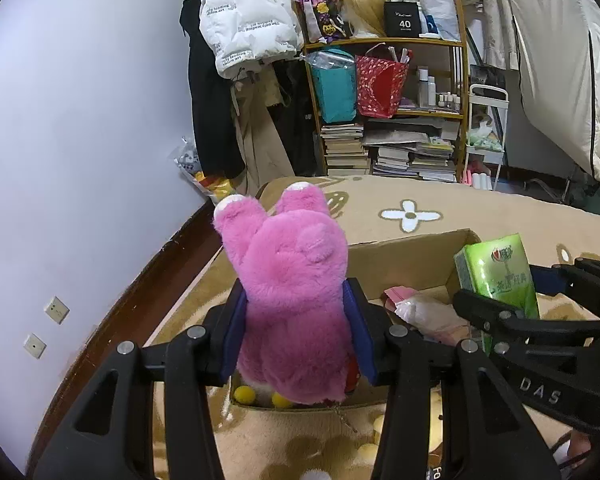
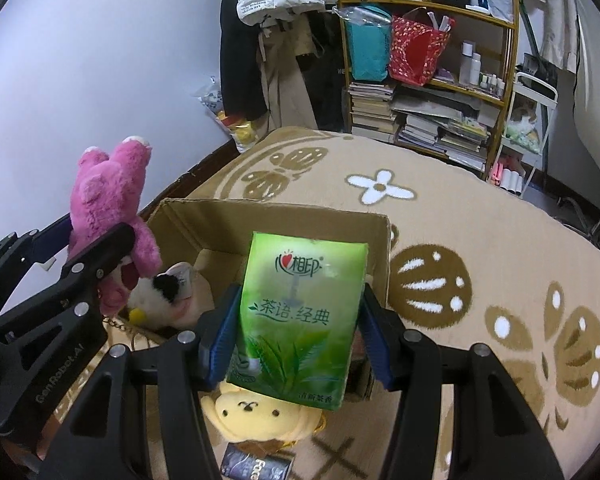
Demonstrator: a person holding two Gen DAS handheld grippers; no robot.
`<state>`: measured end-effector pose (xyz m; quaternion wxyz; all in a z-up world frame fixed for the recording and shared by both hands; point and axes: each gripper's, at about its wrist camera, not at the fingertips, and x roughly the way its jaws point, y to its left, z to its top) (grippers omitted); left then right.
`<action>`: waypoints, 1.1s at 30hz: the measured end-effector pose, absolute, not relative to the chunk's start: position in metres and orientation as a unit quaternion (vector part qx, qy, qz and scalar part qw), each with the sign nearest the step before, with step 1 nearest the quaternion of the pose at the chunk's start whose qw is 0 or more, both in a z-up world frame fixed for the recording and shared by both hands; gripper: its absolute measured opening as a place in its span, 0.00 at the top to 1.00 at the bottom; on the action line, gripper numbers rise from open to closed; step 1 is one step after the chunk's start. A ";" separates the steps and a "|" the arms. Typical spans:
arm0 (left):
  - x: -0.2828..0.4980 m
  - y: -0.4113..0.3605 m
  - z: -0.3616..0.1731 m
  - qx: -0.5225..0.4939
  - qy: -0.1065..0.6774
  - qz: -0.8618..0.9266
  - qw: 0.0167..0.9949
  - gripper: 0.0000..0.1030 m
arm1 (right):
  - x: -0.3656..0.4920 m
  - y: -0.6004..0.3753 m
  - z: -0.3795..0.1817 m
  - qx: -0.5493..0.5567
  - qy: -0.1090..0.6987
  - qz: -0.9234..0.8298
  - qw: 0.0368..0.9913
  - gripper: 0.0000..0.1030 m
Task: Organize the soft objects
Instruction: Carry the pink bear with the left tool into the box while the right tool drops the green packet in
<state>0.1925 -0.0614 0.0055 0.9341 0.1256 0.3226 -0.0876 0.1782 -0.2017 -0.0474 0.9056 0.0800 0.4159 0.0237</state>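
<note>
The pink plush bear (image 1: 292, 304) was squeezed between the blue pads of the left gripper (image 1: 296, 328), with its legs sticking up past the fingertips. The green tissue pack (image 2: 300, 320) stood upright in the right gripper (image 2: 300, 336), which was pressed against both of its sides. Both soft things hung just above the open cardboard box (image 2: 204, 216), which sat on the tan rug (image 2: 480, 240) below and ahead of the fingers.

Inside the box, under the left gripper, lay a black-and-white plush (image 2: 168, 292). A yellow plush (image 2: 256, 412) sat right below the right gripper, at the near edge of the box; whether it was inside was hard to tell.

The step looked like dropping both things into the box. To do it well, each one should be brought over a free spot, lowered between the walls, and let go only once it was low. The tissue pack may tip if dropped from high up.
</note>
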 end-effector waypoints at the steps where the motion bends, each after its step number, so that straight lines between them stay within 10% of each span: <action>1: 0.195 -0.061 0.003 0.124 0.325 -0.087 0.933 0.56 | 0.180 -0.203 -0.049 0.081 0.414 0.025 0.906 0.42; 23: 0.235 -0.047 -0.038 0.093 0.371 -0.074 0.921 0.53 | 0.197 -0.197 -0.065 0.078 0.390 0.057 0.916 0.41; 31: 0.233 -0.037 -0.035 0.086 0.373 -0.062 0.922 0.30 | 0.198 -0.191 -0.074 0.069 0.412 0.066 0.906 0.38; 33: 0.230 -0.034 -0.032 0.085 0.366 -0.058 0.925 0.26 | 0.195 -0.190 -0.072 0.067 0.408 0.064 0.908 0.24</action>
